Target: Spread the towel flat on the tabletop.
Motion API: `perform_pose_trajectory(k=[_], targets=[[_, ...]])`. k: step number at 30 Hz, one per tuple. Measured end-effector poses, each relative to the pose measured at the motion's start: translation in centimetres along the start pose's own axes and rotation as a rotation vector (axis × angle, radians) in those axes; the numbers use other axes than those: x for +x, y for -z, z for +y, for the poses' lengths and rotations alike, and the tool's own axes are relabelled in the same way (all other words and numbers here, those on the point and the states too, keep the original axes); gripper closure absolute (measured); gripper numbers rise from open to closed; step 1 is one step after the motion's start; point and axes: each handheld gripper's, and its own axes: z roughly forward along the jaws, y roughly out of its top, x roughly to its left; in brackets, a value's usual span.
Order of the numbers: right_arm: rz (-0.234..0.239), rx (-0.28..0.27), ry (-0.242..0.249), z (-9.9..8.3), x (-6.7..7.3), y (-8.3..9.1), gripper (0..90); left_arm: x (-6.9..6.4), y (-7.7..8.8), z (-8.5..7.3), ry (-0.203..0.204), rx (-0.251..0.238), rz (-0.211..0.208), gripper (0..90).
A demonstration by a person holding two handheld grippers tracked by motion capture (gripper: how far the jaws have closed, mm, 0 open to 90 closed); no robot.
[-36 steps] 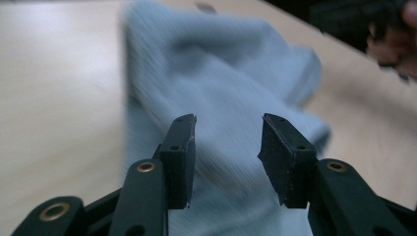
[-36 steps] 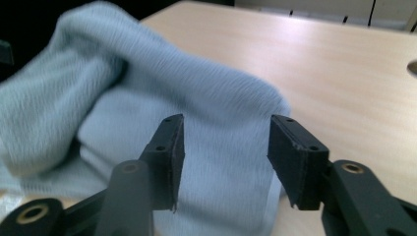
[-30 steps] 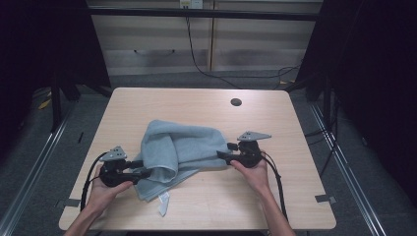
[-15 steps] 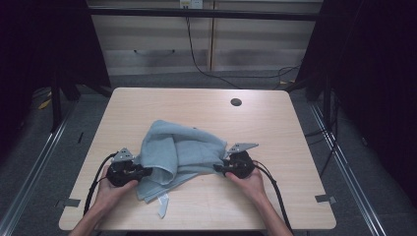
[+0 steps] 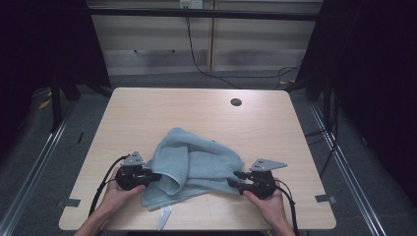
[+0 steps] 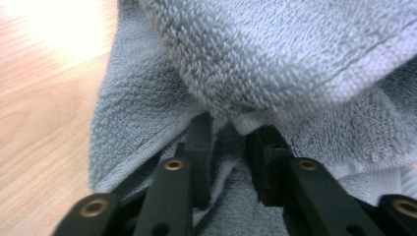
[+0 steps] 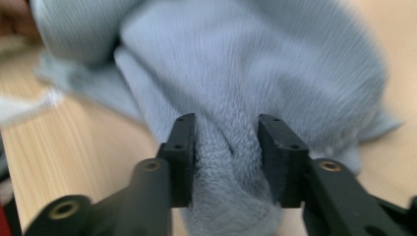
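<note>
Towel (image 5: 194, 169) | left jaws pinch hem, left gripper view | right jaws clamp fold, closer view

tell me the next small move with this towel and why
Probably lift both grippers slightly and draw them apart to spread the towel. It lies bunched and folded over itself mid-table; the left gripper pinches an edge fold, and the right gripper has a thick bunch between its jaws, which have just been opening.
</note>
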Motion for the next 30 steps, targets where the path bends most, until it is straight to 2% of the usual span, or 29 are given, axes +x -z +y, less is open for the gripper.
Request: perform_pose_trajectory(k=[1,3,4,5,6,7,8,11,14,15,18,21,22,23,24,26,28,29,30], targets=[[0.000,0.000,0.000,0.0,0.0,0.0,57.5,0.1,0.0,0.0,0.014,-0.002,-0.001,73.9],[0.005,-0.052,0.026,0.4,0.7,0.7,60.6,0.5,0.0,0.0,0.041,-0.007,-0.017,75.5],[0.035,-0.058,0.043,0.3,1.2,0.8,65.8,0.6,0.0,-0.1,0.043,-0.008,-0.019,75.7],[0.070,-0.047,0.063,0.2,2.0,0.5,69.8,0.6,0.0,-0.1,0.042,-0.008,-0.017,75.7],[0.095,-0.029,0.067,0.1,2.4,0.1,70.2,0.6,0.0,-0.1,0.040,-0.010,-0.013,75.7],[0.125,-0.007,0.080,0.1,2.8,-0.4,69.5,0.6,0.0,-0.1,0.039,-0.010,-0.014,75.6],[0.130,0.016,0.096,0.0,3.0,-1.0,66.6,0.6,0.0,-0.1,0.039,-0.010,-0.014,75.5],[0.097,0.072,0.135,0.2,3.0,-3.1,60.0,0.7,0.0,-0.1,0.043,-0.013,-0.021,75.2],[0.085,0.074,0.148,0.6,2.5,-4.0,55.1,0.8,0.0,-0.1,0.045,-0.018,-0.023,74.8],[0.074,0.073,0.164,1.0,2.1,-4.6,49.5,0.8,-0.1,-0.2,0.052,-0.023,-0.025,74.4],[0.070,0.098,0.177,0.9,1.6,-5.5,46.6,1.0,-0.1,-0.3,0.060,-0.030,-0.032,74.4],[0.050,0.104,0.196,0.6,1.8,-5.8,47.0,0.9,-0.1,-0.3,0.058,-0.029,-0.030,74.4],[0.036,0.105,0.205,0.5,1.9,-5.9,48.8,0.9,-0.1,-0.3,0.059,-0.030,-0.030,74.3],[0.002,0.106,0.245,0.4,2.1,-6.1,52.2,0.9,-0.1,-0.3,0.060,-0.030,-0.029,74.2],[0.002,0.106,0.245,0.4,2.1,-6.1,52.2,0.9,-0.1,-0.3,0.060,-0.030,-0.029,74.2],[-0.038,0.101,0.282,0.2,2.4,-6.3,56.5,0.9,-0.1,-0.3,0.061,-0.031,-0.032,74.0],[-0.042,0.101,0.284,0.2,2.5,-6.3,57.4,1.0,-0.1,-0.3,0.063,-0.032,-0.033,74.0],[-0.051,0.098,0.284,0.1,2.4,-6.3,62.5,1.0,-0.1,-0.3,0.063,-0.032,-0.035,74.0],[-0.068,0.092,0.266,0.2,2.2,-6.2,73.2,1.0,-0.1,-0.3,0.065,-0.034,-0.036,73.7]])
